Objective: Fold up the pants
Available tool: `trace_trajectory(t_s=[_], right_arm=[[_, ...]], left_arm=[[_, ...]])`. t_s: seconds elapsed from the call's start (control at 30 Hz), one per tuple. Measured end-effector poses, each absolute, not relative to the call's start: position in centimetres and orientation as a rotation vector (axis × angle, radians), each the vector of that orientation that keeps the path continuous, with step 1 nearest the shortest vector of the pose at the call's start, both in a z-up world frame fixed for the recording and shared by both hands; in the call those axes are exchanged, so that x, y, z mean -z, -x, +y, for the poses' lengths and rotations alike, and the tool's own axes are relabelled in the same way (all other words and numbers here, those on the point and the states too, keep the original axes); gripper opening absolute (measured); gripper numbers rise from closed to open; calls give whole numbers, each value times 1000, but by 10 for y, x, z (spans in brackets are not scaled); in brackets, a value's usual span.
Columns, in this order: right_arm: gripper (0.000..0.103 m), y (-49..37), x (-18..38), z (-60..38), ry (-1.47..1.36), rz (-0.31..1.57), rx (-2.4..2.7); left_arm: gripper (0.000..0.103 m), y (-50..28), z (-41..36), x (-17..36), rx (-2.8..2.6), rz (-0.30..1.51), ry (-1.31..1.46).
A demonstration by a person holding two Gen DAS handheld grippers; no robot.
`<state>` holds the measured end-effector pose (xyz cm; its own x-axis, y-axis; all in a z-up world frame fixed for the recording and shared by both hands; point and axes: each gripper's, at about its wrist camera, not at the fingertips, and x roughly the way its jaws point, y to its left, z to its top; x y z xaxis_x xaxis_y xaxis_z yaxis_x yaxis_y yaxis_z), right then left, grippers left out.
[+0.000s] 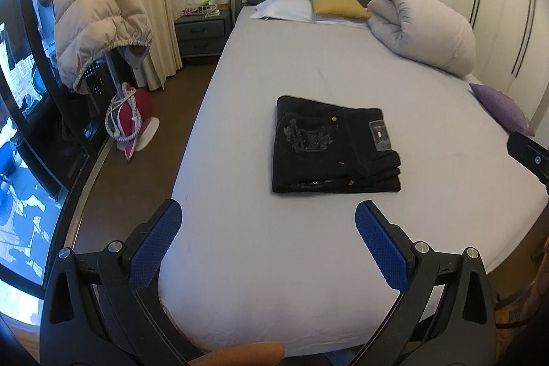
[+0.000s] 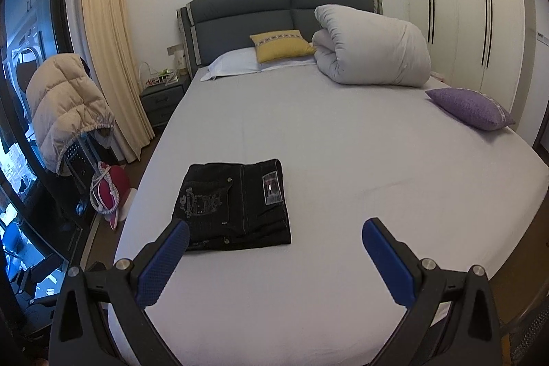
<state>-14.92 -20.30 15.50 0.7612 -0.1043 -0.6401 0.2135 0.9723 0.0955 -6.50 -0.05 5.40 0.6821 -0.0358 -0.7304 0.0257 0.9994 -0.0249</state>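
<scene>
Black pants lie folded into a compact rectangle on the light grey bed sheet, back pocket embroidery and a label facing up. They also show in the right wrist view. My left gripper is open and empty, held above the bed's near end, short of the pants. My right gripper is open and empty, with its left finger near the pants' front left corner. A part of the right gripper shows at the right edge of the left wrist view.
A rolled white duvet, a yellow cushion and a white pillow lie at the headboard. A purple cushion sits at the right edge. A puffy jacket hangs left of the bed, with a nightstand and wardrobe.
</scene>
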Motion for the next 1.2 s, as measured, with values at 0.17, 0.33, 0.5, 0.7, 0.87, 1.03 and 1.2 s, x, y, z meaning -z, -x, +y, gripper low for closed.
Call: trace_trajectory(t_s=[0.17,0.33,0.5,0.7,0.87,1.03,1.2], right_arm=[[103,147,-149,-203,-164,713,171],[103,145,-146,-203,-156,726,165],[103,145,-142,-202,-153,742,163],[103,143,-137,-202,-150,756,158],[103,140,-134,-202,-146,766,151],[103,138,-131,-201,-146,776,147],[103,137,-130,-199,-144,780,145]], left_arm=[[103,55,3,-42,22,840,23],[103,51,4,-37,14,844,22],[103,47,5,-32,10,852,22],[103,45,5,-28,5,858,23],[103,44,4,-25,0,865,22],[103,42,4,-24,-3,872,22],[103,41,3,-21,-7,881,22]])
